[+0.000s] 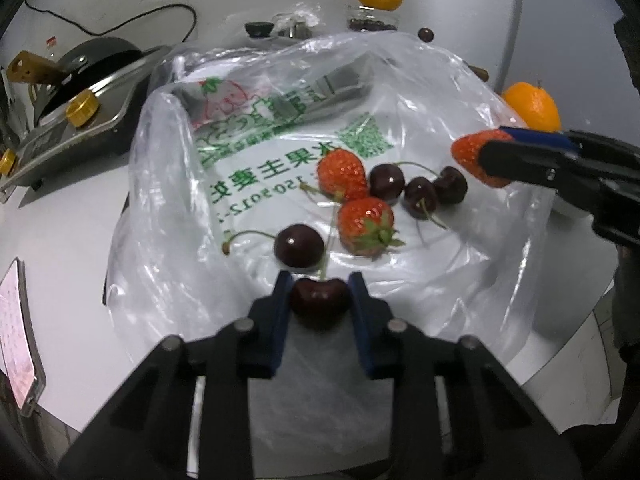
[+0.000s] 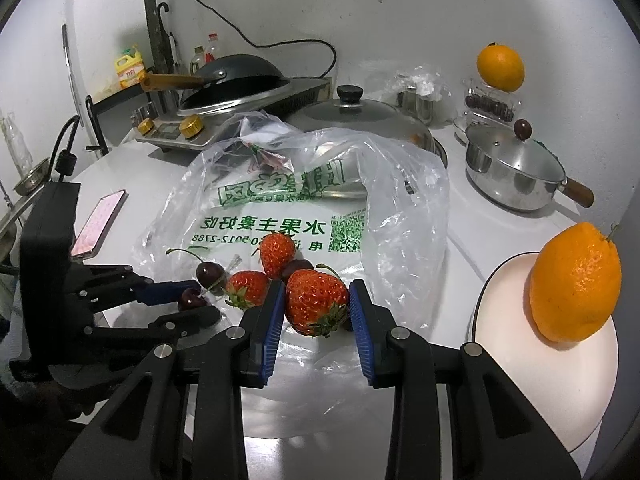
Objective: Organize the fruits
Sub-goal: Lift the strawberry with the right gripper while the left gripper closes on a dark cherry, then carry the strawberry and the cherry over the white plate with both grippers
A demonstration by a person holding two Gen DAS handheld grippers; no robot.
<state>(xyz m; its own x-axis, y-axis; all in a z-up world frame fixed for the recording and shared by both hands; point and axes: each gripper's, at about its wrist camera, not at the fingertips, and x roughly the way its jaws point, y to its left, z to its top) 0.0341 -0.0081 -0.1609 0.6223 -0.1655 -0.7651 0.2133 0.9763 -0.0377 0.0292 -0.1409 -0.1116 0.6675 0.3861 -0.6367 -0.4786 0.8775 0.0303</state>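
Plastic bag (image 2: 404, 208): thin, clear, crinkled, glossy, green print. Tabletop (image 2: 460, 224): white, smooth, slight sheen. Cherry (image 1: 320, 300) in left tool (image 1: 320, 292): dark, smooth, very glossy skin. Strawberry (image 2: 316, 300) in right tool (image 2: 316, 308): red, dimpled, seeded, moist shine, matt green leaves. Tool pads (image 2: 269, 328): blue, ribbed, look rubbery; tool bodies matt black plastic with bare metal pins. Orange (image 2: 574, 280): pebbled peel, dull gloss. Plate (image 2: 552, 364): white, smooth, glazed look. Pot (image 2: 512, 176): polished shiny metal, brown wood-like handle. Pan (image 2: 236, 76): dark matt. Phone (image 2: 100, 224): glossy screen.
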